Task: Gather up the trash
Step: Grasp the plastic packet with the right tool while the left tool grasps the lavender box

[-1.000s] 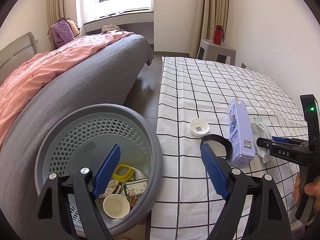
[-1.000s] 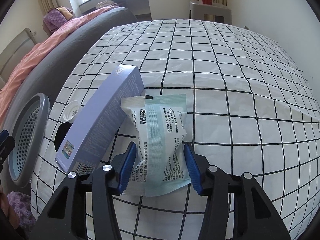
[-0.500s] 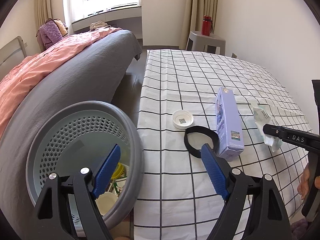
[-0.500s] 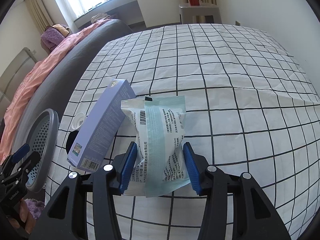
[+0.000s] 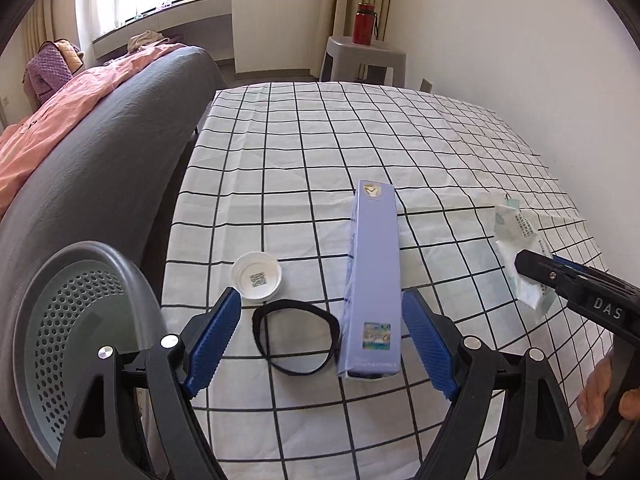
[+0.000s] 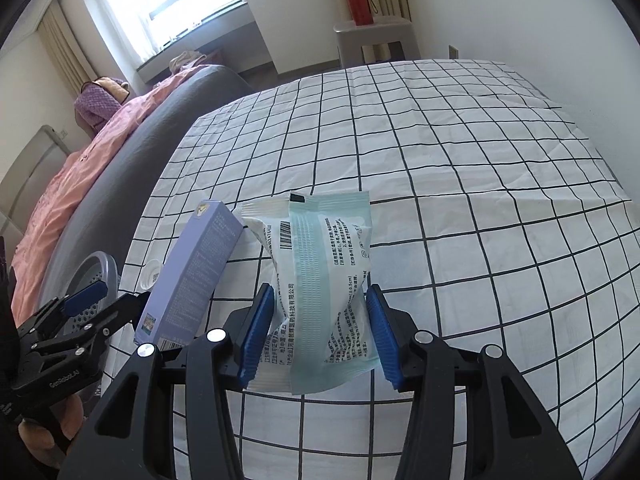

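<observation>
Blue pads of our right gripper pinch the packet; we carry it gently to the basket. Our left gripper gapes wide around the purple box.

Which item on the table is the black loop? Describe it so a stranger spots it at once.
Start at the table's checked cloth, at its near edge beside the grey basket. Between the white cap and the long lilac box lies the black loop, flat on the cloth, between the open left gripper's fingers. It is the only dark, hollow, limp thing there.
</observation>
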### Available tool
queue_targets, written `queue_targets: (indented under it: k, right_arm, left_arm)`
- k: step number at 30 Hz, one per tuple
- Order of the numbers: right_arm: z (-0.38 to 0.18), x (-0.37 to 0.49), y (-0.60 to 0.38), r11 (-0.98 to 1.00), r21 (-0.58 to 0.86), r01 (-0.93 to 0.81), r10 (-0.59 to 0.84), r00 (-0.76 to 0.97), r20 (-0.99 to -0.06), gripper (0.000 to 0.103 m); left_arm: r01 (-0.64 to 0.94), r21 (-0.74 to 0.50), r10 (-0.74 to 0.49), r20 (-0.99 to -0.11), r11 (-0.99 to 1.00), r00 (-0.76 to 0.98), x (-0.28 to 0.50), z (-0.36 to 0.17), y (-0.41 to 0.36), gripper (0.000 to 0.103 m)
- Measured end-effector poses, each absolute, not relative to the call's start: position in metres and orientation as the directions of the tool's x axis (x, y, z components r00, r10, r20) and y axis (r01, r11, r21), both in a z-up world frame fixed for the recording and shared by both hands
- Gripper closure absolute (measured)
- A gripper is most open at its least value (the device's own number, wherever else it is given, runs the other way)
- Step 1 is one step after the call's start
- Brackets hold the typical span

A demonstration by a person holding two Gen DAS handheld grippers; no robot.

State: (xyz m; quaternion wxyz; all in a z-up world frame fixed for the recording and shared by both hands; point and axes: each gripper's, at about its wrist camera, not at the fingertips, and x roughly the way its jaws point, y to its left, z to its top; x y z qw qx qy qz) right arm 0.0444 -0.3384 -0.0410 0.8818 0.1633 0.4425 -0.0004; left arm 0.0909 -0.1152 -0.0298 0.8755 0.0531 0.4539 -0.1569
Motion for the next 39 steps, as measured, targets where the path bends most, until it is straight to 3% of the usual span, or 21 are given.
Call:
queue_targets:
  k: [15,21,23,39]
  right_arm:
    - [-0.032,0.043,-0.359,0.932,0.327,0.156,0.160,0.632,-0.758,0.056]
    - [-0.031,0.042,-0.359,0.932,0.328,0.153,0.162,0.634,-0.756,0.056]
    - [-0.031,0.041,-0.359,0.932,0.328,0.152,0.162,0.634,-0.756,0.056]
    - [-0.019,0.047,-0.337,0.945,0.308,0.109,0.166,0.651,-0.740,0.056]
  left_arm:
    - [0.388,0.003,-0.197,-0.858,0.922,0.474,0.119,-0.061,-0.169,0.026]
    - [0.409,0.005,-0.199,-0.869,0.913,0.453,0.119,-0.066,-0.176,0.056]
    - [0.408,-0.010,-0.208,-0.872,0.913,0.443,0.118,-0.069,-0.174,0.072]
    - [0.372,-0.074,-0.277,-0.802,0.925,0.529,0.081,-0.025,-0.132,0.073]
